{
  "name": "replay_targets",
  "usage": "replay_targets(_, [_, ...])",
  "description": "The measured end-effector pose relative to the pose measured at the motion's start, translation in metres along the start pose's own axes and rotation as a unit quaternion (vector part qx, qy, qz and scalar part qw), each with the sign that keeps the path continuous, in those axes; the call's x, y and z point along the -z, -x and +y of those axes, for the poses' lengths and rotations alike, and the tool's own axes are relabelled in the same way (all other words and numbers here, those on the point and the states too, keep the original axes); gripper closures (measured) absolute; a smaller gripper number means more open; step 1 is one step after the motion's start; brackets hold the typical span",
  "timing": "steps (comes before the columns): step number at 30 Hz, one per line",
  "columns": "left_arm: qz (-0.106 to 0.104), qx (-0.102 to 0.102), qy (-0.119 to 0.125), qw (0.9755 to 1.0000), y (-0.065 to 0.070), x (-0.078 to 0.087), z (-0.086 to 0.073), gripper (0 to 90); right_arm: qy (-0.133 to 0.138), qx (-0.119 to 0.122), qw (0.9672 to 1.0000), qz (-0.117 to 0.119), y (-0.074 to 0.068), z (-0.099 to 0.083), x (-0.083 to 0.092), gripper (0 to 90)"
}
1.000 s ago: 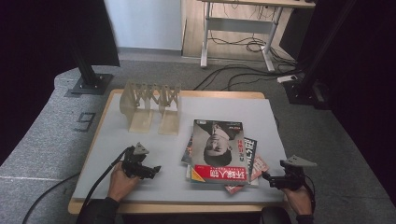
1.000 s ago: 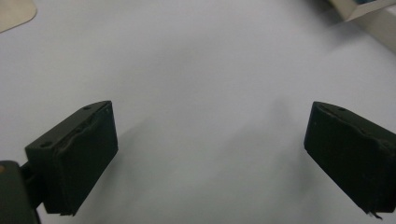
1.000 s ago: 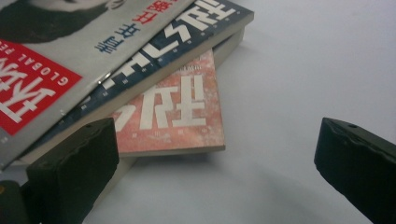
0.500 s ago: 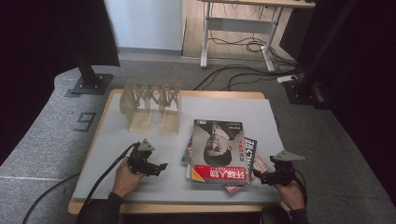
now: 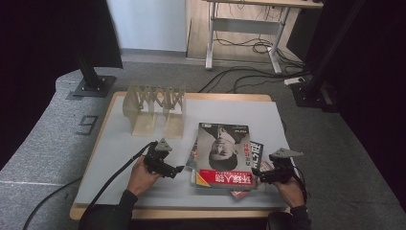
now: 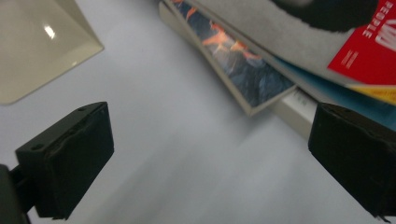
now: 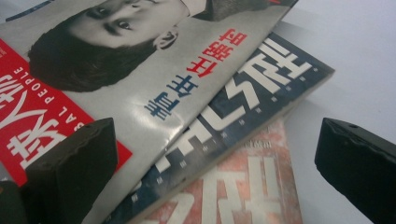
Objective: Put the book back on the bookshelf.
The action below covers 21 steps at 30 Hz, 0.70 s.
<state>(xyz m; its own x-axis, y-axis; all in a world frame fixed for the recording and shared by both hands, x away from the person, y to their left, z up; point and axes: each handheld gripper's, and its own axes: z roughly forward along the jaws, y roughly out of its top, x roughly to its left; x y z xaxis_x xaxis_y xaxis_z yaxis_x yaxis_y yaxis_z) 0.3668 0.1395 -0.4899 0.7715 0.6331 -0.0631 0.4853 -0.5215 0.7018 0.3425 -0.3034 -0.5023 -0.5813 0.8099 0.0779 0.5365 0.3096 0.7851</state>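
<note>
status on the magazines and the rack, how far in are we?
Done: nothing visible; the wooden rack holds no magazine. In hand: the left gripper and right gripper, both open, flank the magazine stack, neither holding anything; the left jaws have just been opening. Left: probably gripping a magazine and standing each in the rack.

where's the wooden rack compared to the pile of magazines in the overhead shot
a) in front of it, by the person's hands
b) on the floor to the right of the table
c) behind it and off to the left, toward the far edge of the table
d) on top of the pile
c: in the high view the wooden rack stands on the table near its far edge, apart from the pile of magazines, which lies nearer the person.
</note>
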Motion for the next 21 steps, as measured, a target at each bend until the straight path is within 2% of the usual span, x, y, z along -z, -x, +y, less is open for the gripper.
replay_targets(6, [-0.009,-0.001,0.014,0.9999,0.002,-0.006,0.011,3.1,-0.005,0.009,0.9999,0.004,-0.003,0.007,-0.009,0.0])
replay_targets(9, [-0.005,-0.014,0.008,0.9999,0.006,-0.01,0.017,3.3,-0.008,0.012,0.9999,0.007,-0.004,0.01,-0.012,0.0])
replay_targets(15, [-0.011,-0.024,0.005,0.9996,0.009,-0.019,0.028,4.7,-0.01,0.023,0.9997,0.007,-0.005,0.018,-0.023,0.0])
replay_targets(17, [-0.021,-0.022,0.004,0.9995,0.01,-0.022,0.031,5.5,-0.01,0.026,0.9996,0.006,-0.005,0.022,-0.026,0.0])
replay_targets(21, [-0.033,-0.035,-0.005,0.9988,0.016,-0.032,0.037,5.7,-0.008,0.029,0.9995,0.007,-0.005,0.031,-0.034,0.0])
